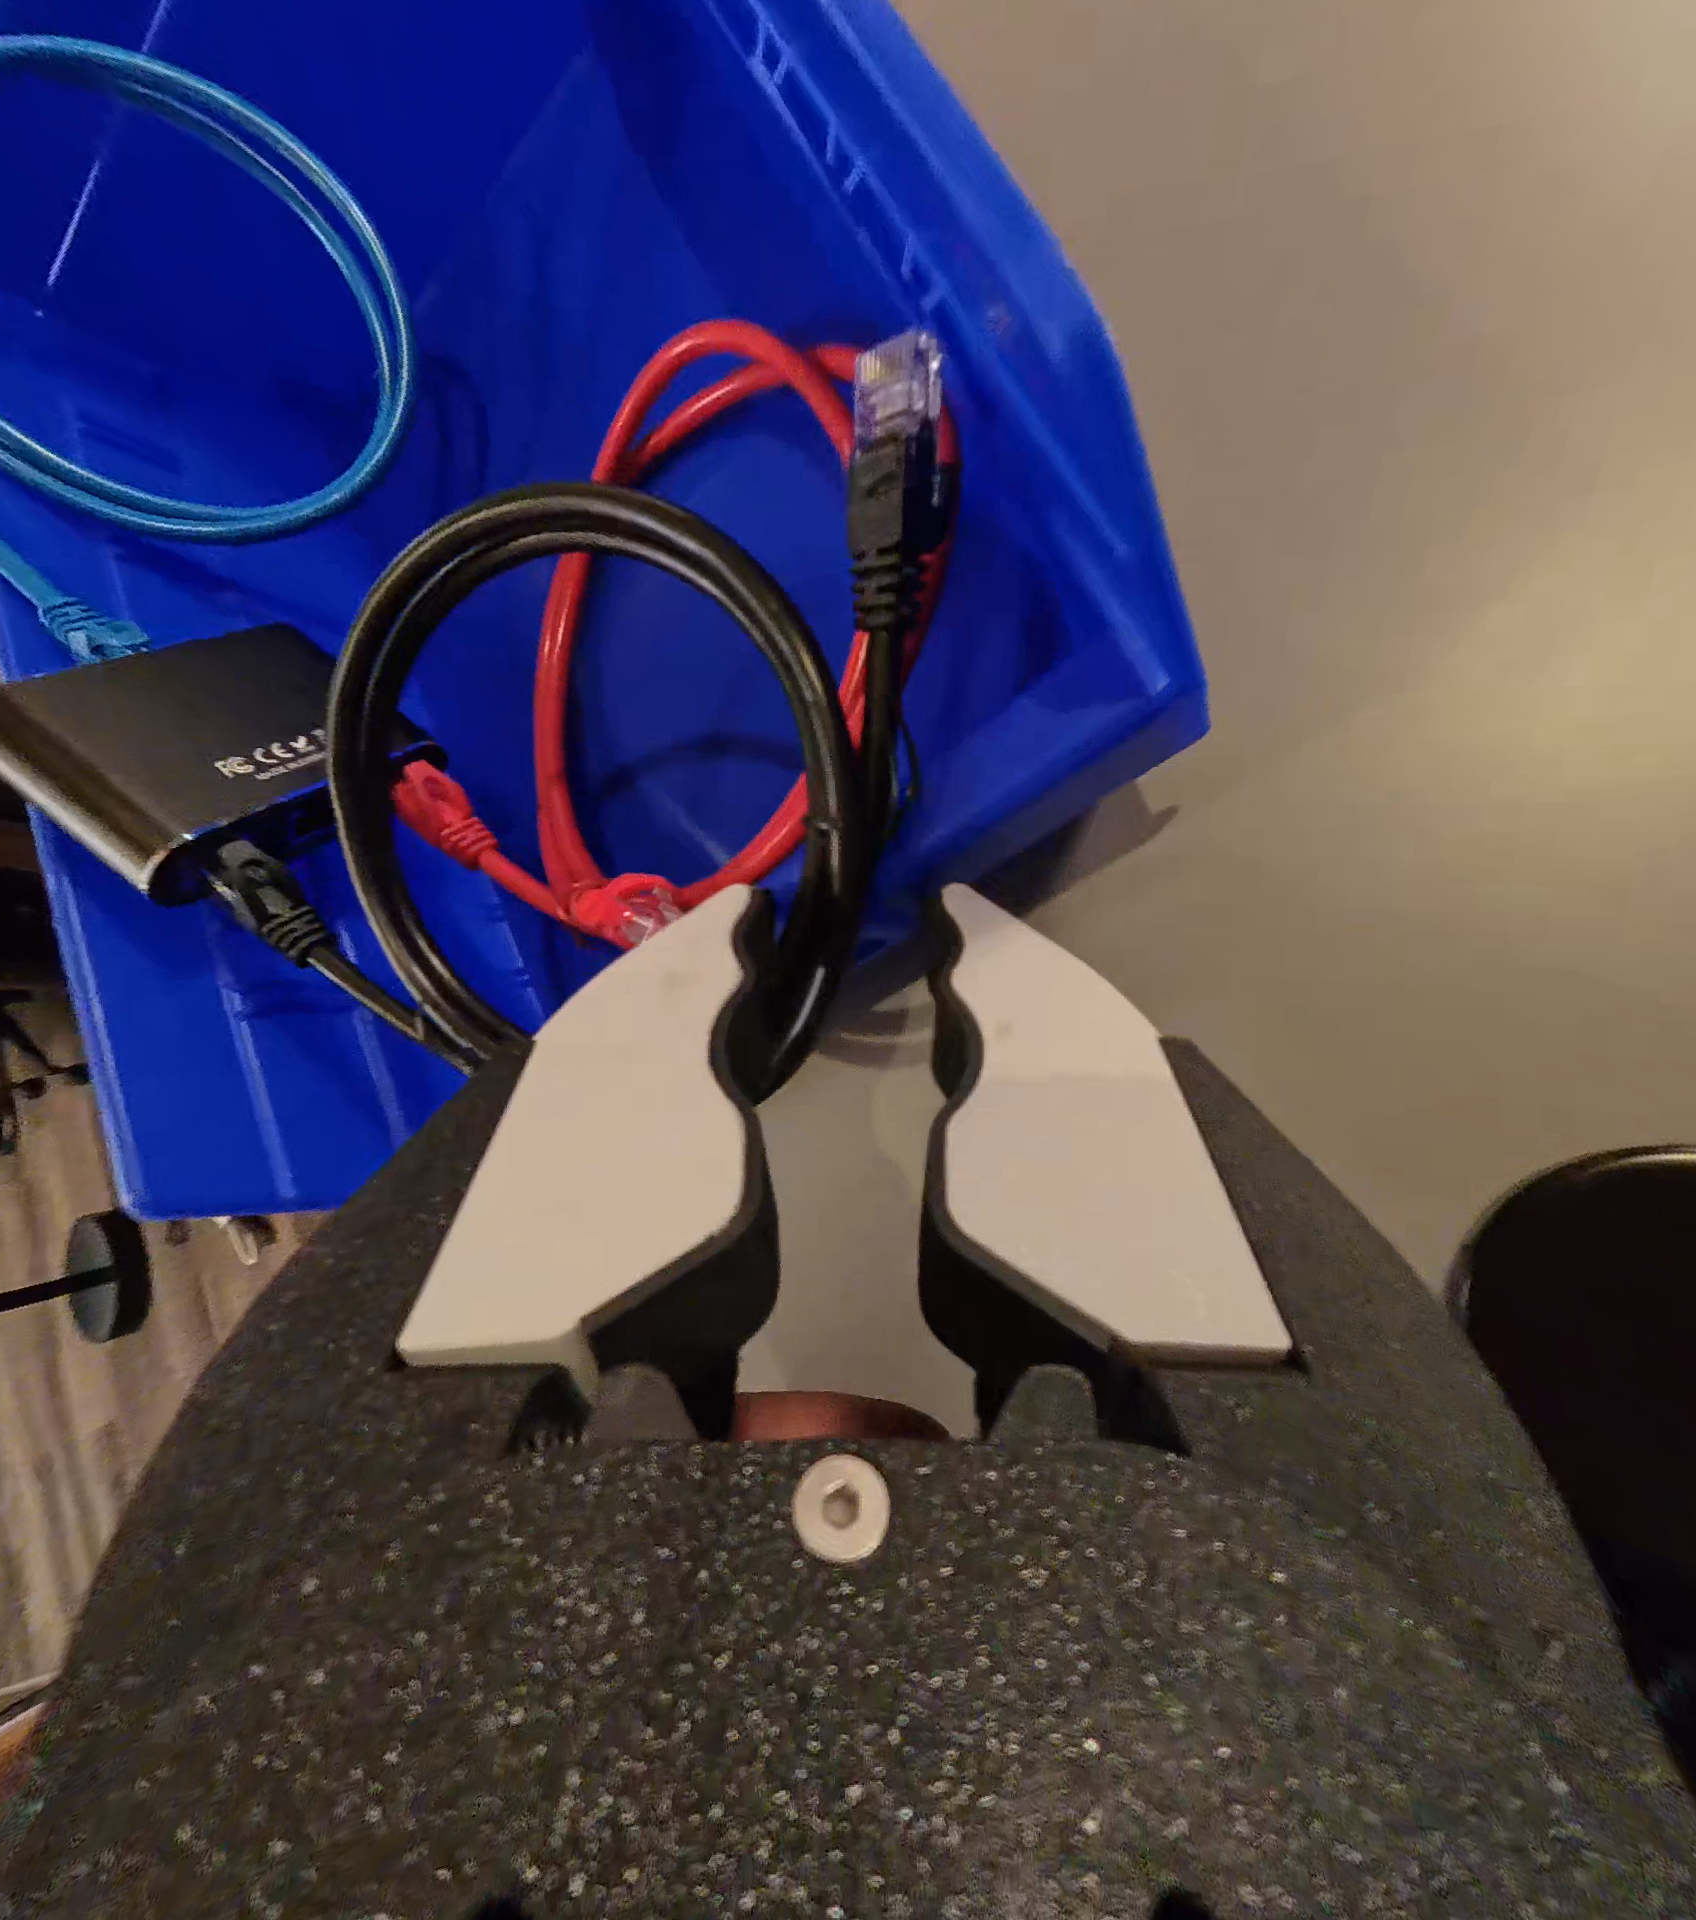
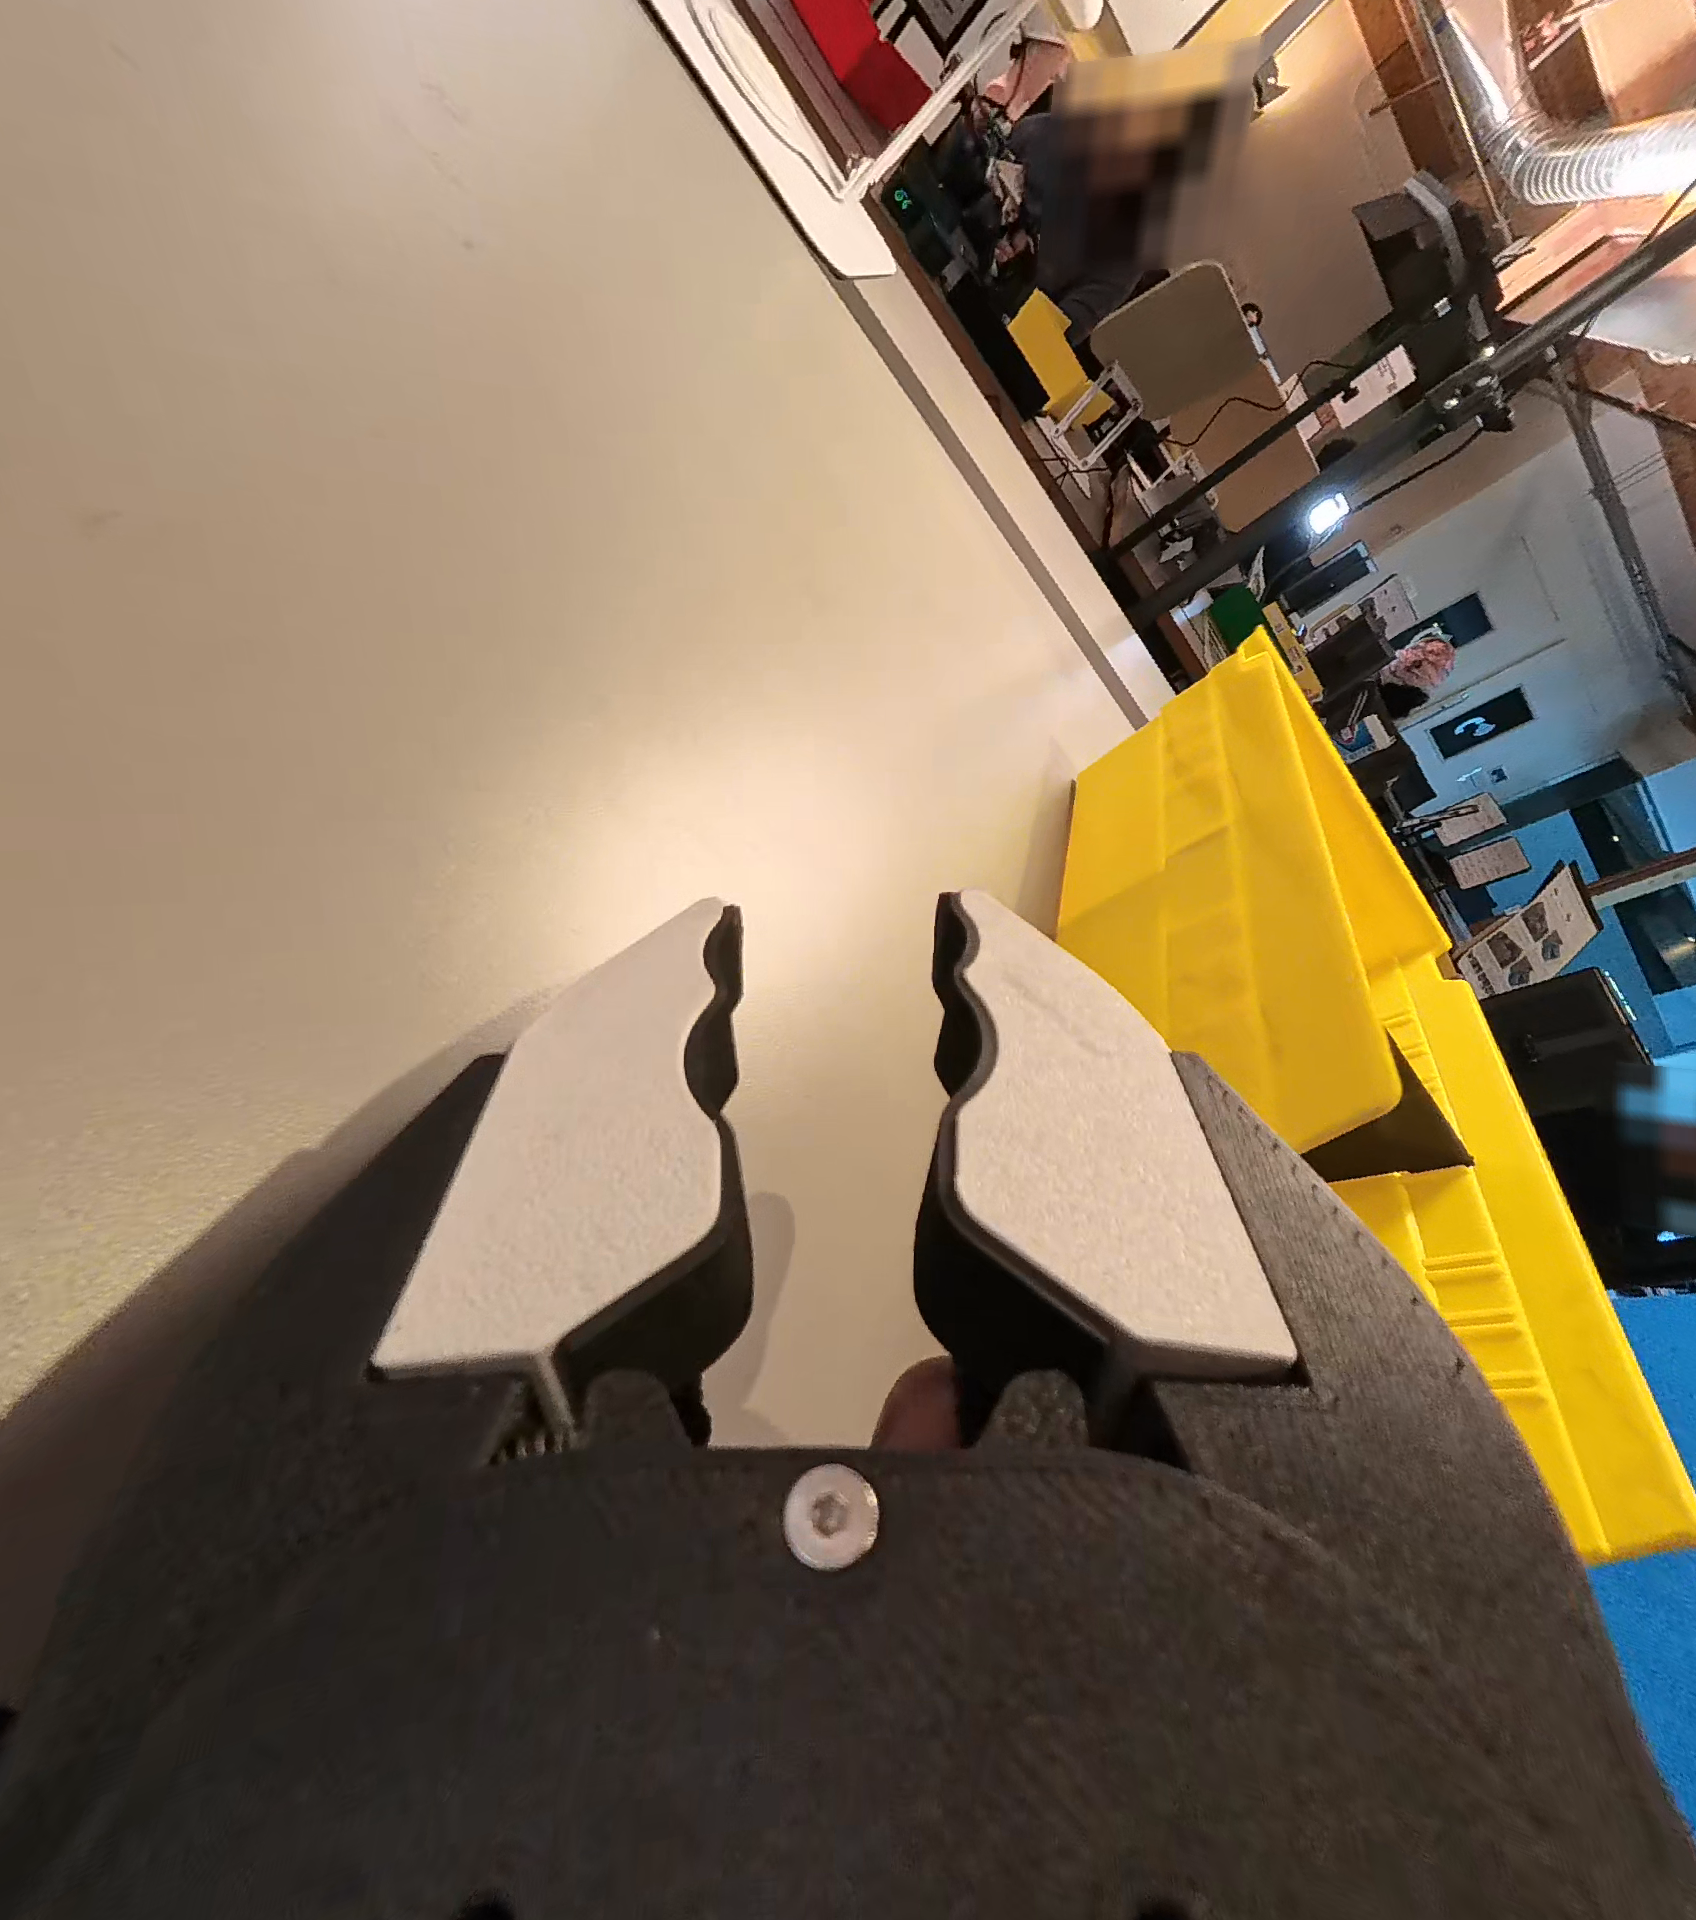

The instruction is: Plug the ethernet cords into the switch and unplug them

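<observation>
Black ethernet cord (image 1: pixel 605 665) between parted left gripper (image 1: pixel 849 914) tips, ungripped, right gripper (image 2: pixel 839 920) parted, empty.

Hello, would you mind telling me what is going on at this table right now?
A person is working with two handheld grippers on network cables. The left gripper is open, with the black cable running between its fingers; that cable's free plug sticks up over the blue bin. The small black switch already has black, red and blue cables plugged in. The right gripper is open and empty over the table, beside a yellow bin.
</observation>
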### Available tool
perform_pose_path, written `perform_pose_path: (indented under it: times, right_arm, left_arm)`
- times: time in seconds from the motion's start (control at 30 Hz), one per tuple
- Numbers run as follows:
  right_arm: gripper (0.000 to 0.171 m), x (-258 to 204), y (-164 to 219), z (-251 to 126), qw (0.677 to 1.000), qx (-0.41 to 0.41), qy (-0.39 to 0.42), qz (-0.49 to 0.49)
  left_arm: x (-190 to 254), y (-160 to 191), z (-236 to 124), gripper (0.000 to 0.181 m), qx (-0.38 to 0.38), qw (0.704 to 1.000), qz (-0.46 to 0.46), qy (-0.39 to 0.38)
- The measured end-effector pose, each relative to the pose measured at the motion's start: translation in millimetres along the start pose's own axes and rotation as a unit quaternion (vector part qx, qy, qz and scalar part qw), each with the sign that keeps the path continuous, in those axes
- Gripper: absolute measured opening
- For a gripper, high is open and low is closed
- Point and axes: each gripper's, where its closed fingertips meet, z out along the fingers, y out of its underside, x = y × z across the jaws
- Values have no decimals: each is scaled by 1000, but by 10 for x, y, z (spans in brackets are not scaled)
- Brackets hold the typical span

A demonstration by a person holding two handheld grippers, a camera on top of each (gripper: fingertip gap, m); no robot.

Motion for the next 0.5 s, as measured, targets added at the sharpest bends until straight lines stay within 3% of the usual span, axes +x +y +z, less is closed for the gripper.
perform_pose_path:
  times: [0.27, 0.5]
  right_arm:
    - [36, -20, 19, 10, 1000, -5, 0, -14]
    - [36, -26, 21, 15, 1000, -6, -1, -15]
  left_arm:
    - [-86, 12, -63, 14, -41, 998, 40, 18]
    - [-515, -457, -529, 11, 66, 994, 13, -88]
